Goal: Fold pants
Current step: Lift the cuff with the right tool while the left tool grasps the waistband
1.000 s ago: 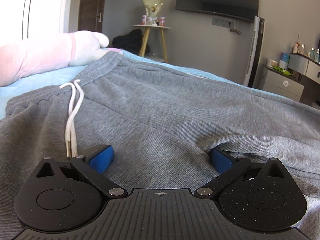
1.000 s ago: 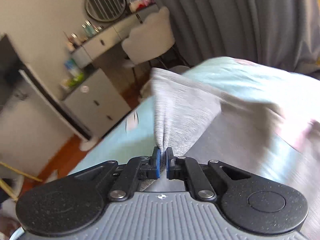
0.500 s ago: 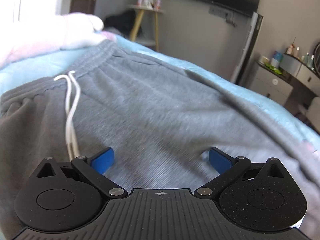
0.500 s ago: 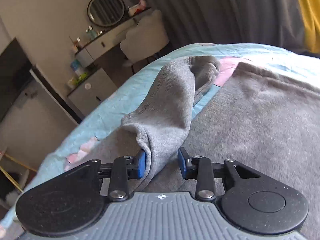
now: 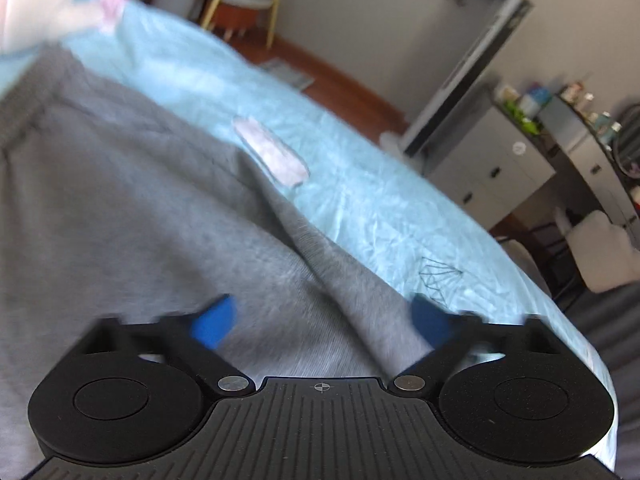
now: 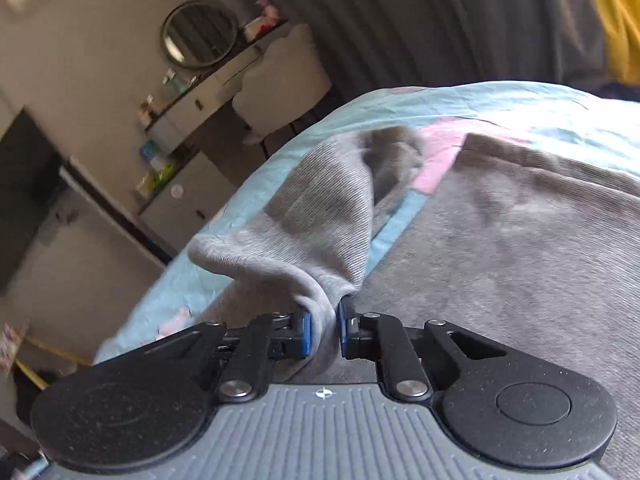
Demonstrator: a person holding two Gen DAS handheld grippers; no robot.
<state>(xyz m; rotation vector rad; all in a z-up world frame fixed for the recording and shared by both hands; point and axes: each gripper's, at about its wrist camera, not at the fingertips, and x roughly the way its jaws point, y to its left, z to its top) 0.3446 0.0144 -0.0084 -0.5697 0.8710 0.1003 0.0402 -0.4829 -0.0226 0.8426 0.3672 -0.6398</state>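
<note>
— Where are the pants (image 5: 132,216) right now?

— Spread on the bed (image 5: 384,204), on the light blue sheet. In my left view the grey cloth fills the near and left part, and a fold runs from the middle down toward my right blue pad. The far side of the bed is bare sheet with a pale pink patch (image 5: 272,156) on it.

— And your left hand-held gripper (image 5: 324,320)?

— Its jaws stand wide apart, low over the cloth, holding nothing. The pads are blurred, so I cannot tell if they touch the cloth.

— The right hand-held gripper (image 6: 324,330)?

— Pinched on a leg end (image 6: 320,216) of the pants. The cloth is bunched between my two blue pads, which stand a little apart with the fabric filling the gap. From there the leg arches up and away, then drops to the sheet at the far edge of the bed. The rest of the pants lies flat to the right of it.

— Anything else around?

— Beyond the bed, a white dresser (image 6: 188,196), a round mirror (image 6: 199,34), a white chair (image 6: 280,84) and grey curtains (image 6: 440,20).
</note>
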